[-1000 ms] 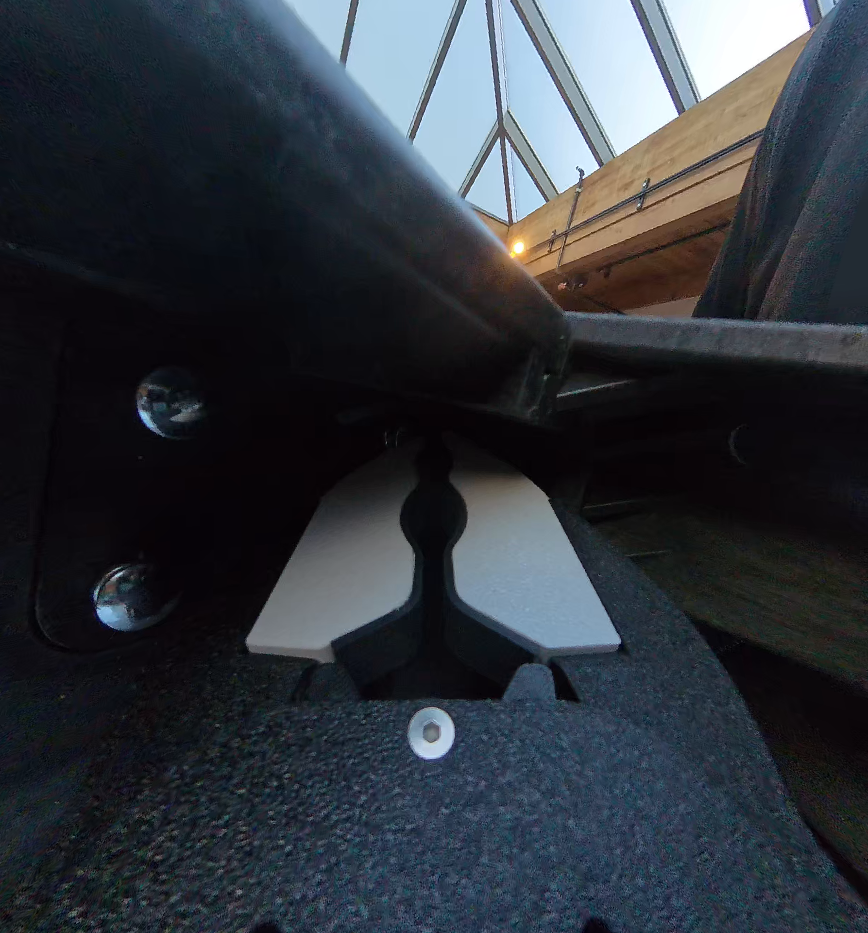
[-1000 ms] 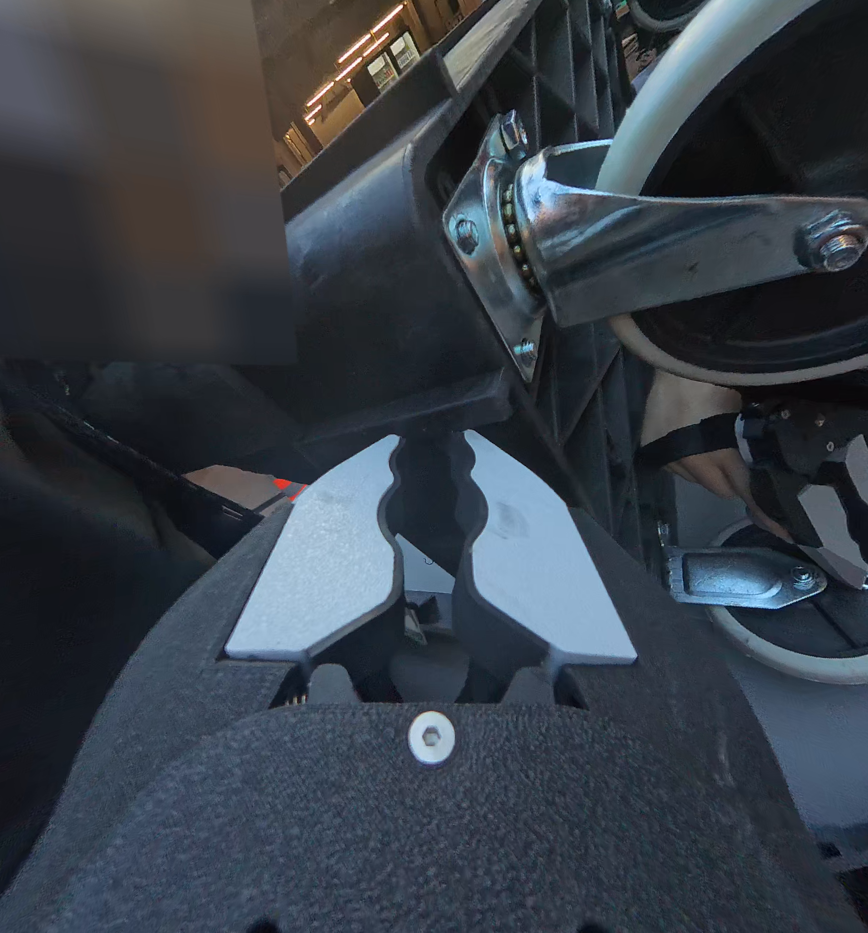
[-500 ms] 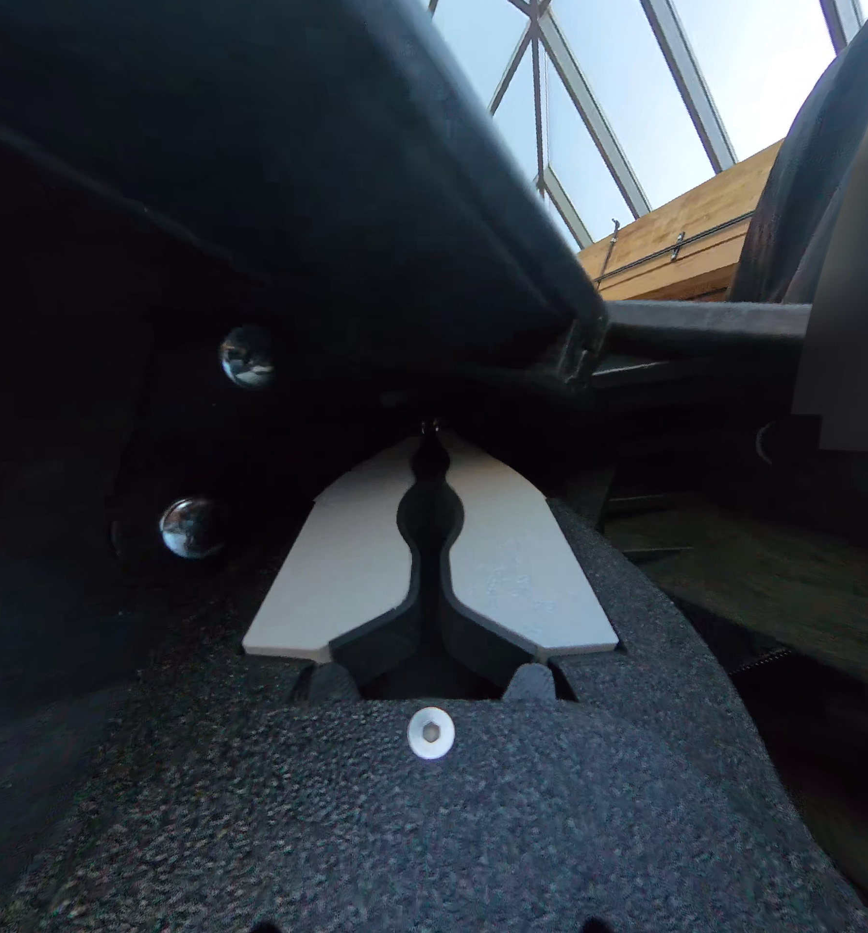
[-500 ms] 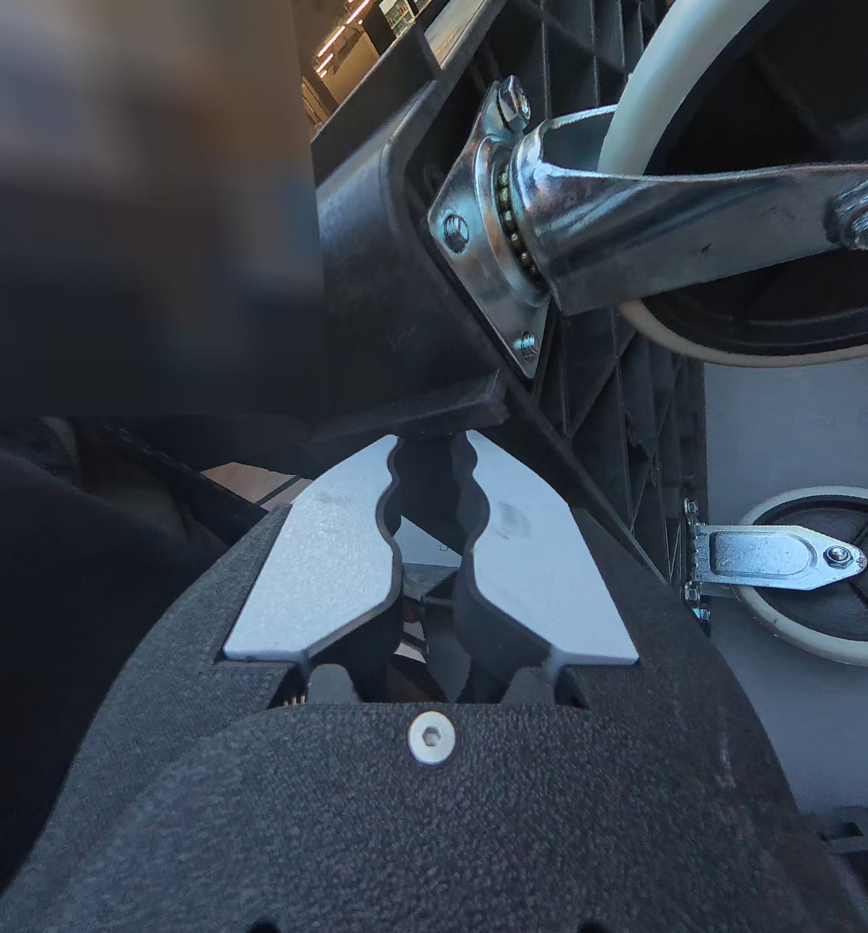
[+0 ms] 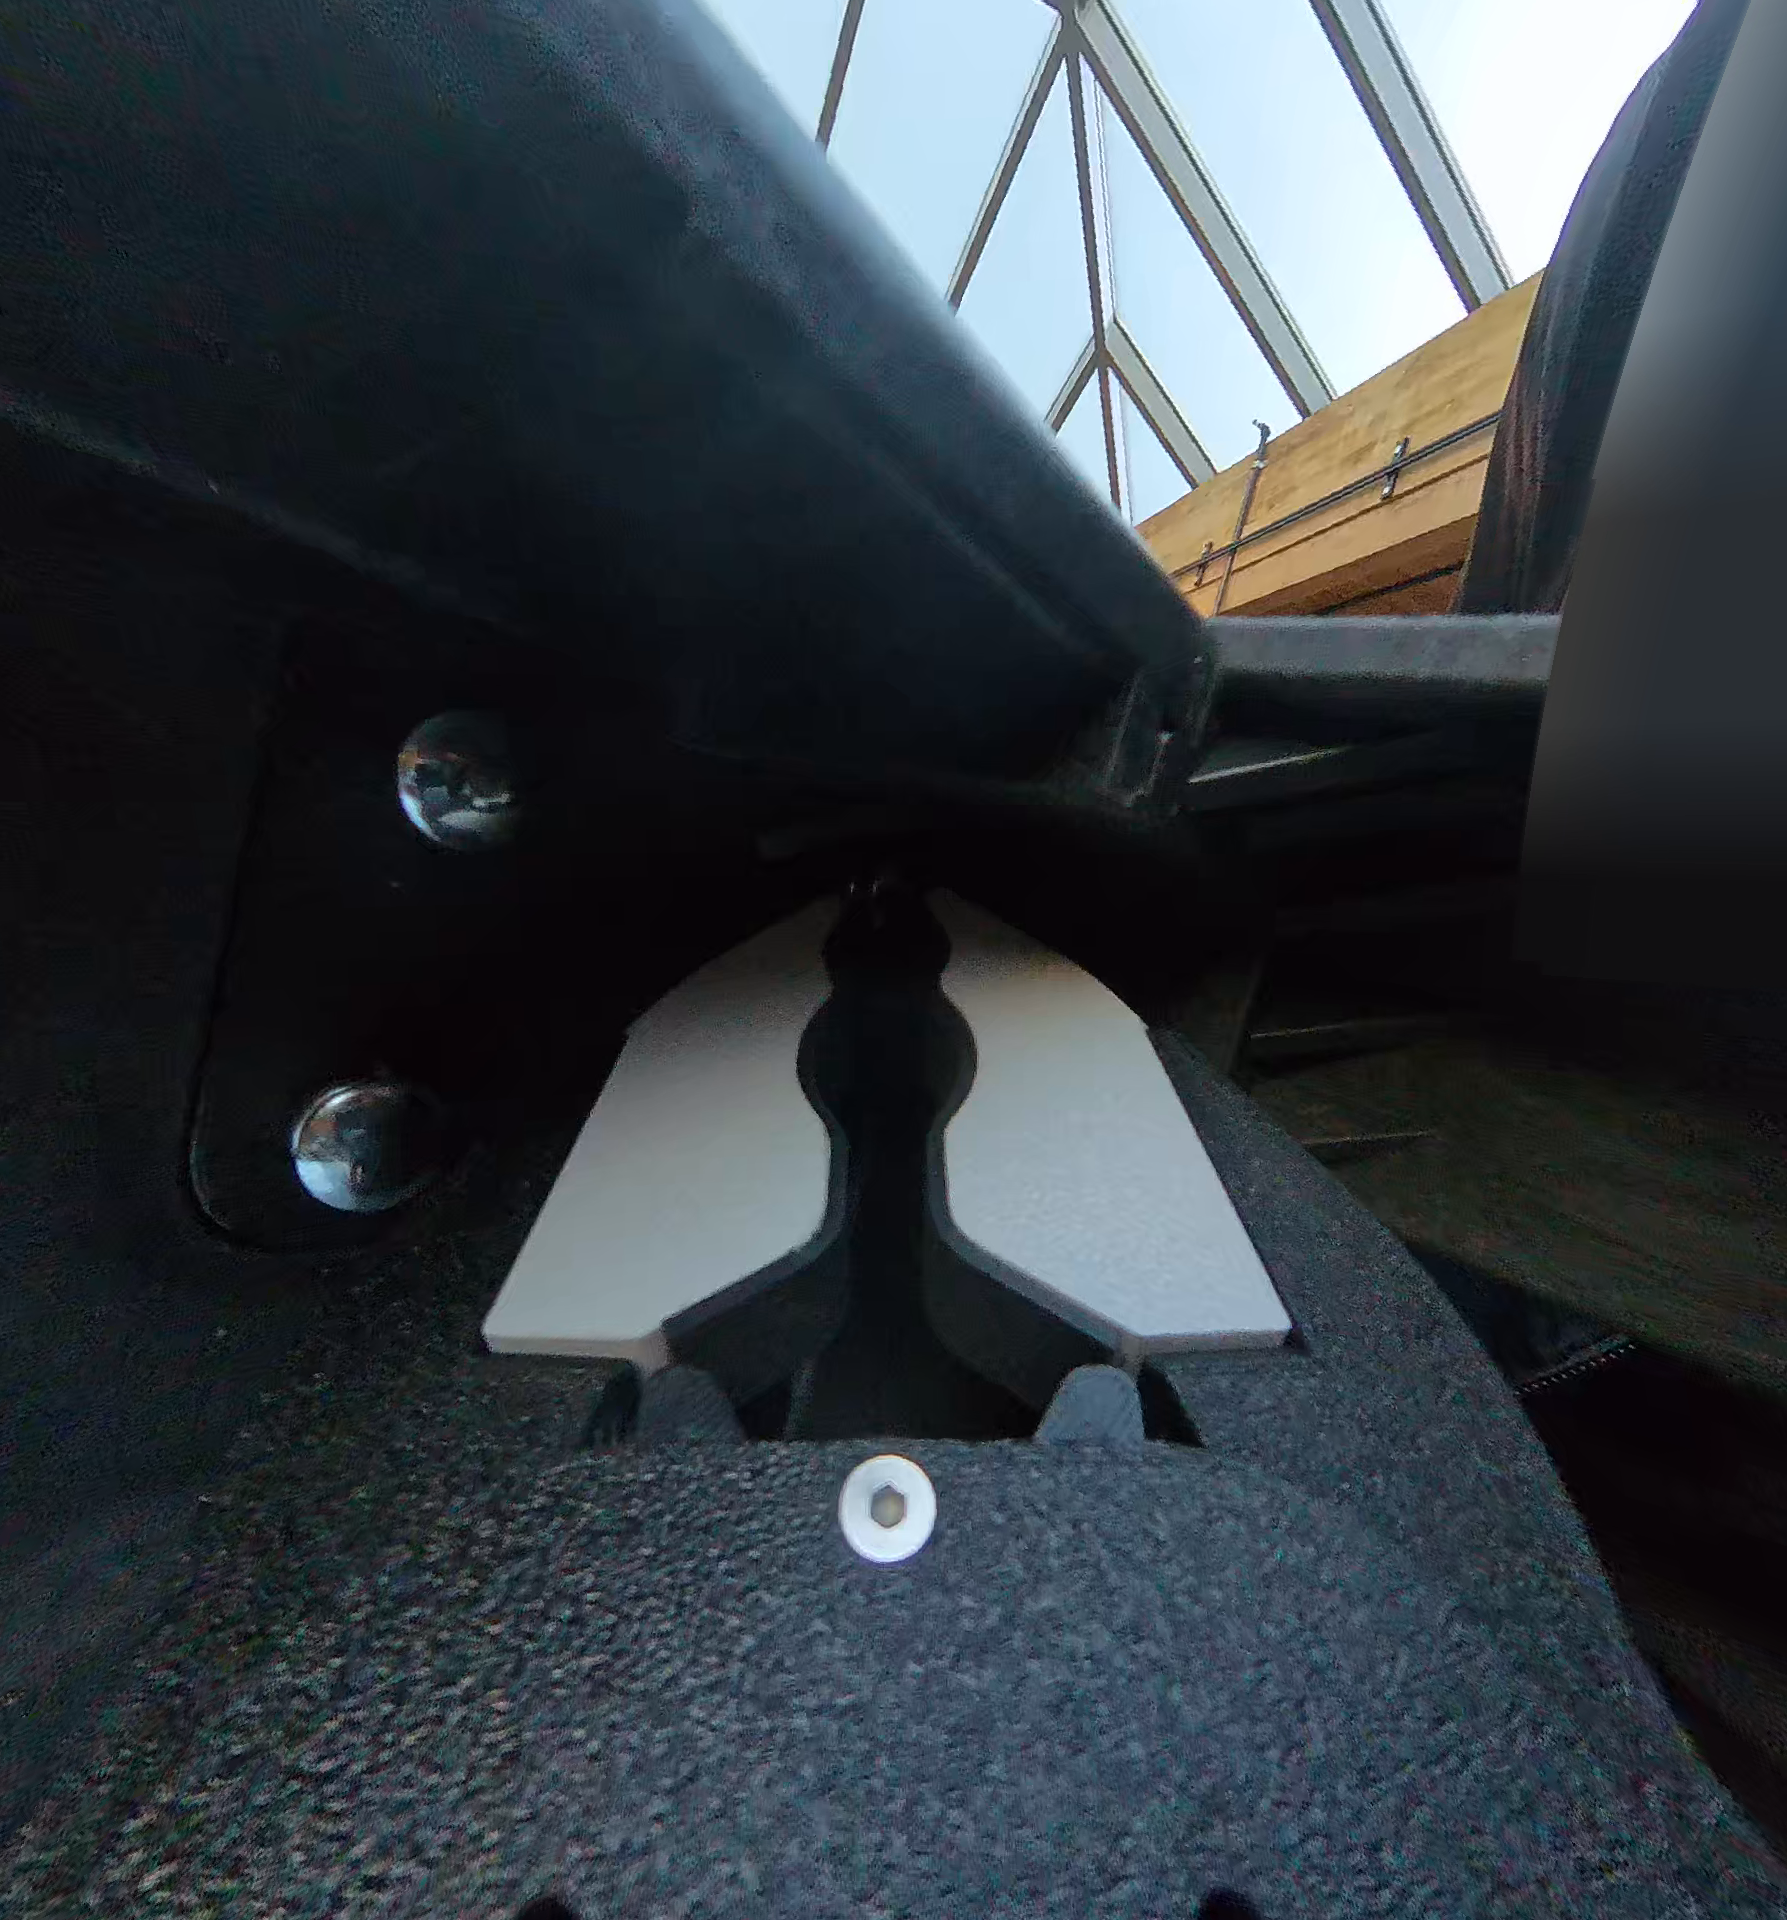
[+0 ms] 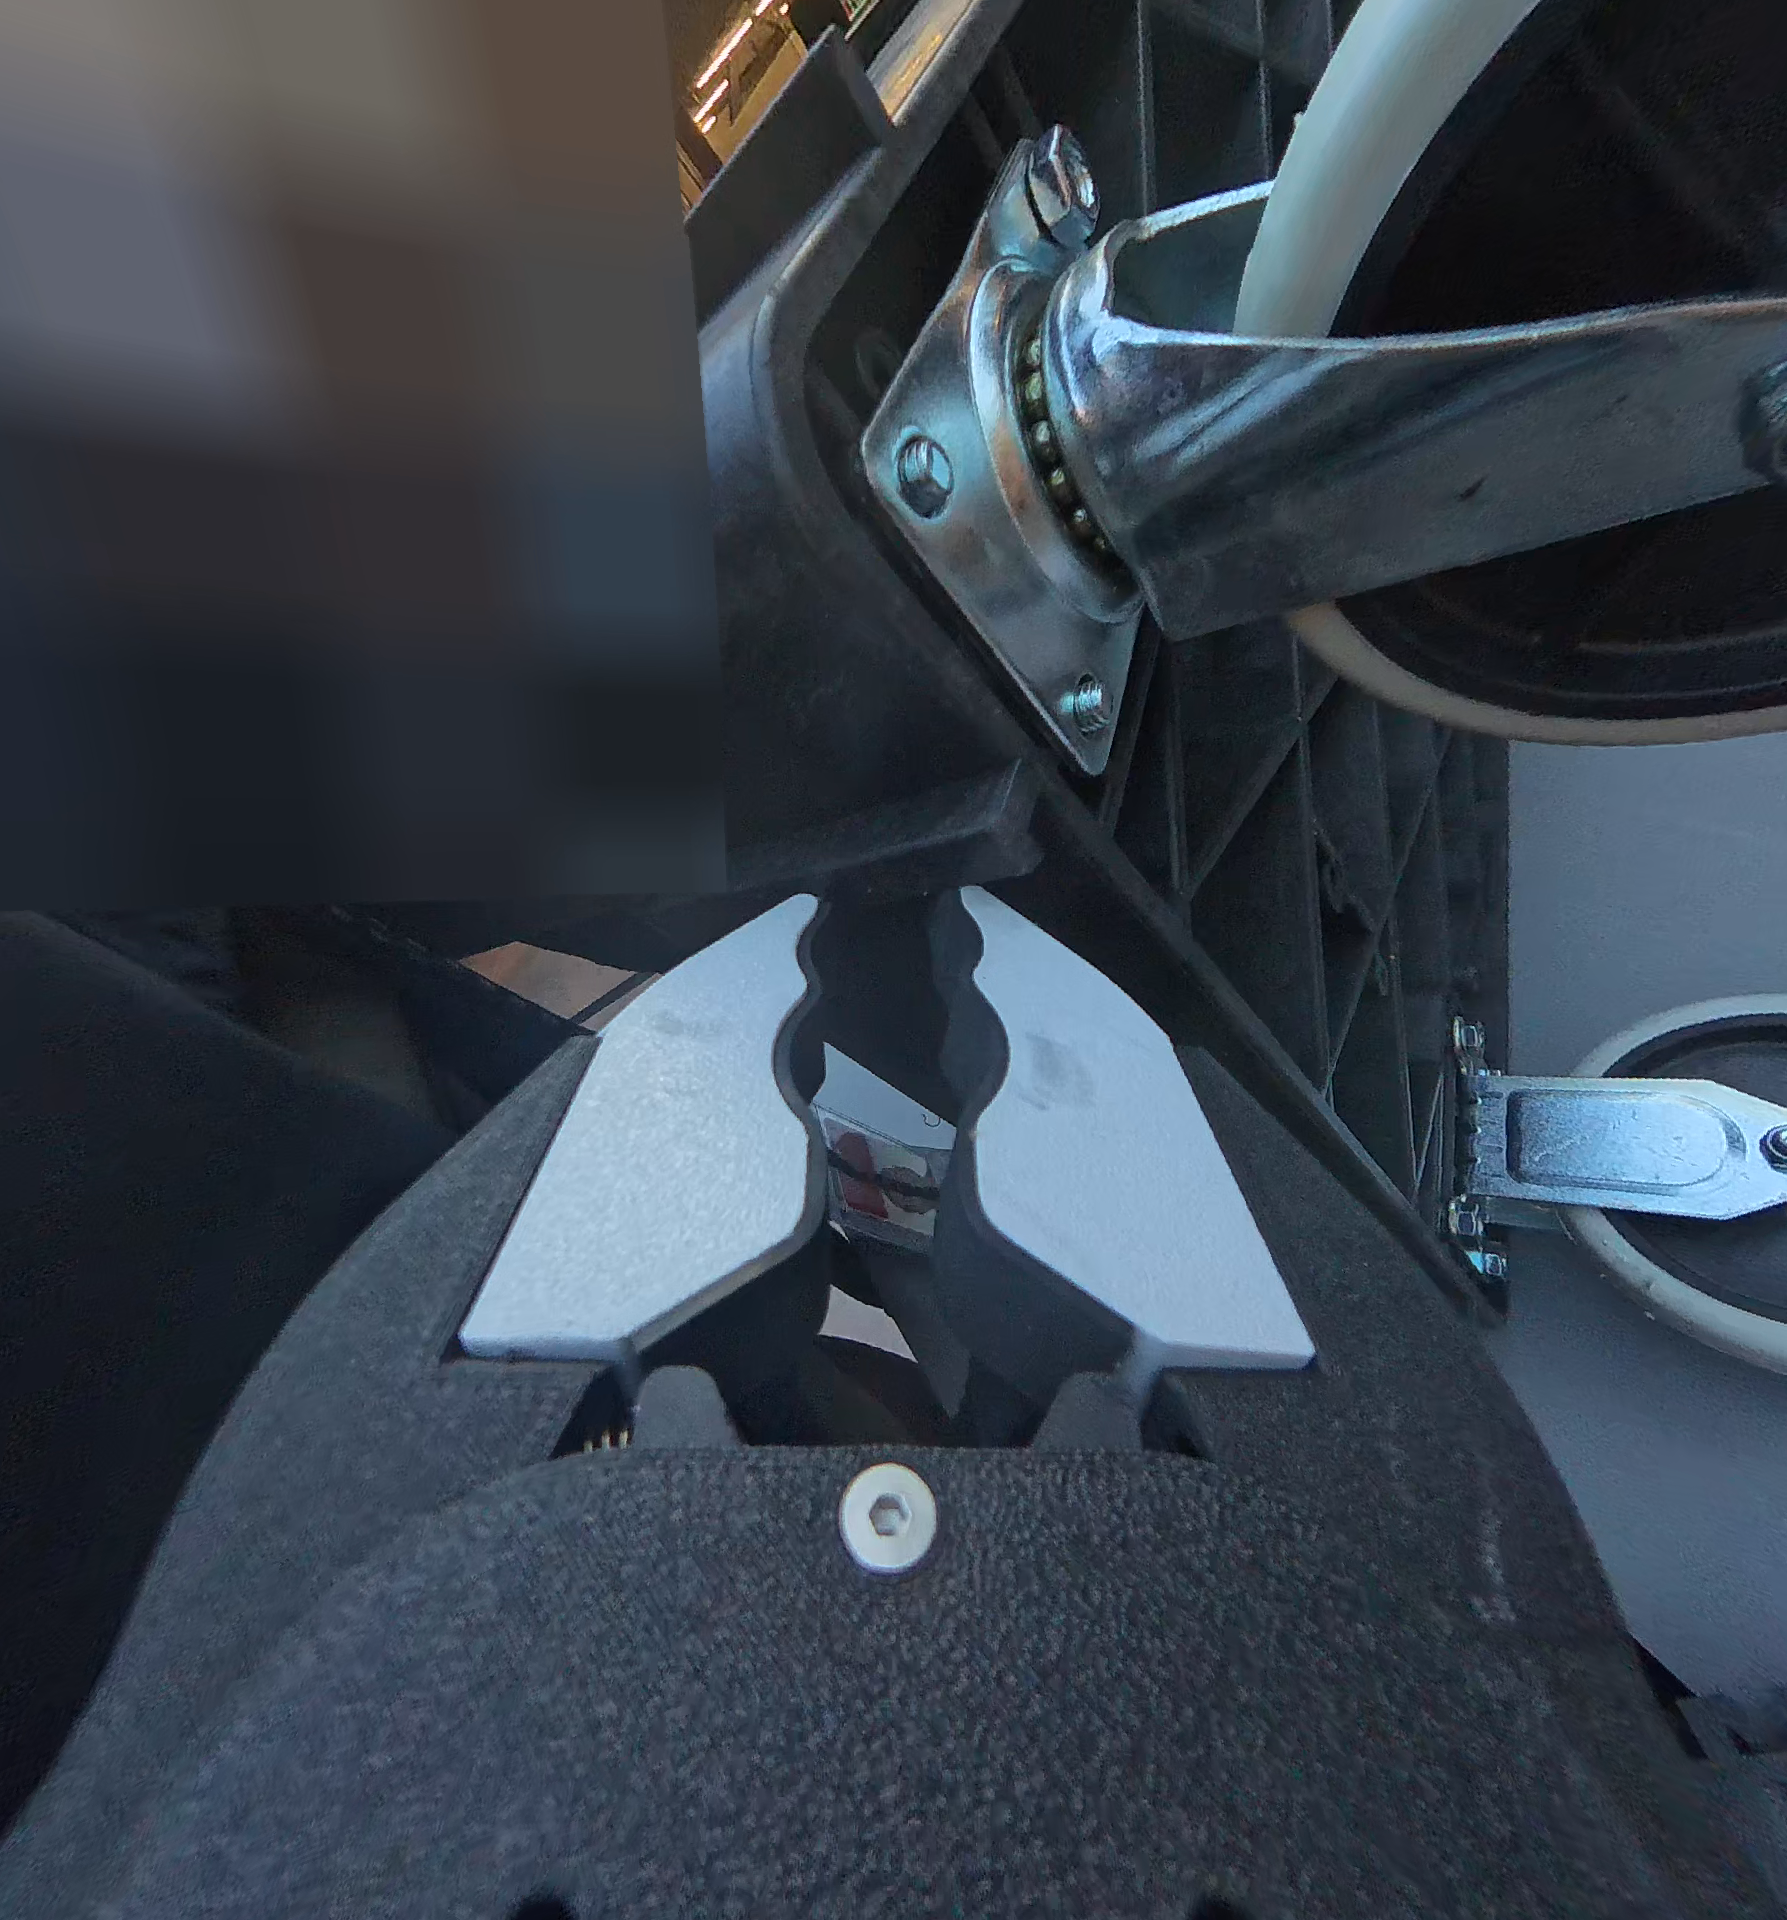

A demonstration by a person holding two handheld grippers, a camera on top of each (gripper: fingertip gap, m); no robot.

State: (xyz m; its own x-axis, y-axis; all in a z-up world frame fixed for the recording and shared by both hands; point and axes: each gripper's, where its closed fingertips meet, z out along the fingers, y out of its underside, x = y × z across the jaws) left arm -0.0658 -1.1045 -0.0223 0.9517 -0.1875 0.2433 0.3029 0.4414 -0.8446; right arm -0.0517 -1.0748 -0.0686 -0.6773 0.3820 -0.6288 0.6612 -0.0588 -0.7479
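Observation:
A black plastic wheeled cart (image 6: 847,644) is tipped up, its underside facing the right wrist view. My right gripper (image 6: 889,914) is shut on the cart's bottom rim (image 6: 899,831), just below a steel swivel caster (image 6: 1128,457) with a white-tyred wheel. A second caster (image 6: 1658,1143) sits lower right. My left gripper (image 5: 887,899) has its fingers nearly together, and its tips pinch a thin dark lip under the cart's black edge (image 5: 660,416). Two shiny bolt heads (image 5: 458,779) sit to its left.
A glass skylight (image 5: 1128,208) and a wooden beam (image 5: 1367,488) show above the cart. A person in dark clothing (image 6: 141,1247) is at the left of the right wrist view. A pale grey floor (image 6: 1678,883) lies behind the casters. A small label (image 6: 884,1164) shows between the right fingers. There is about 6 cm between the tips of the two grippers.
The right wrist view has moved closer to the upper caster. The left gripper and hand seen by the lower caster 1 s ago are gone from that view. Both grips are unchanged.

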